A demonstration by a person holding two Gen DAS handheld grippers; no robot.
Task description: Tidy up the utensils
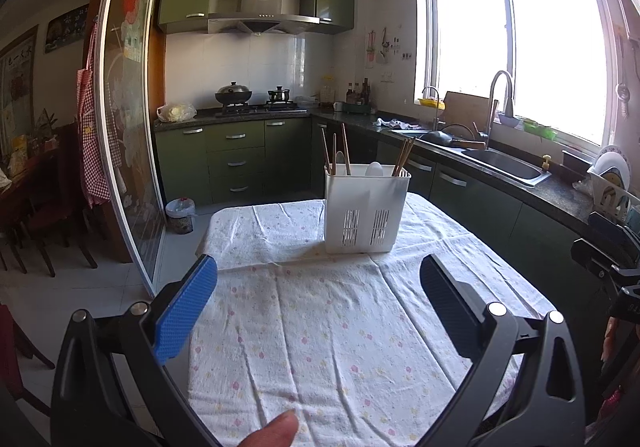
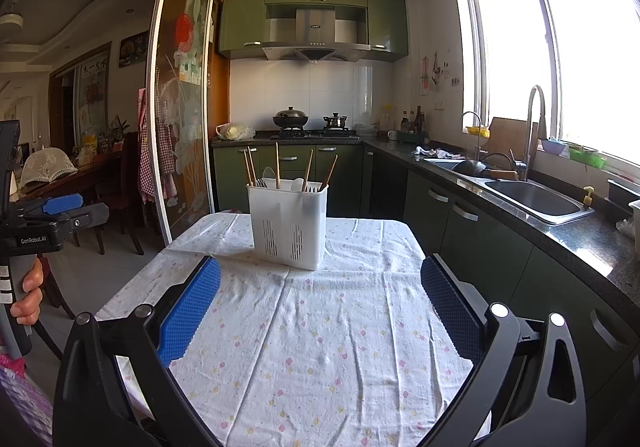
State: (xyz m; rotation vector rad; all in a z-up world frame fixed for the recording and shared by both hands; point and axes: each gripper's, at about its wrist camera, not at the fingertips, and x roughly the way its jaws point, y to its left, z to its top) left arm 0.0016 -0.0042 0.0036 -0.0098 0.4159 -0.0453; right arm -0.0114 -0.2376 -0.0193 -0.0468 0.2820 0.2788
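A white slotted utensil holder [image 1: 366,209] [image 2: 287,225] stands upright near the far end of a table covered by a floral cloth [image 1: 340,327] [image 2: 320,327]. Wooden chopsticks [image 1: 345,147] [image 2: 277,163] and white spoons [image 1: 375,168] [image 2: 297,183] stick up out of it. My left gripper [image 1: 318,287] is open, held back from the holder over the cloth, nothing between its blue pads. My right gripper [image 2: 320,289] is open too, also short of the holder and empty. The left gripper's body [image 2: 60,215] shows at the left edge of the right wrist view, in a hand.
A green-cabinet counter with a sink [image 1: 502,163] [image 2: 536,199] and tall tap runs along the right. A stove with a wok [image 1: 233,95] [image 2: 291,118] is at the back. A glass sliding door [image 1: 128,127], a bin [image 1: 180,215] and dining chairs [image 2: 116,203] lie left.
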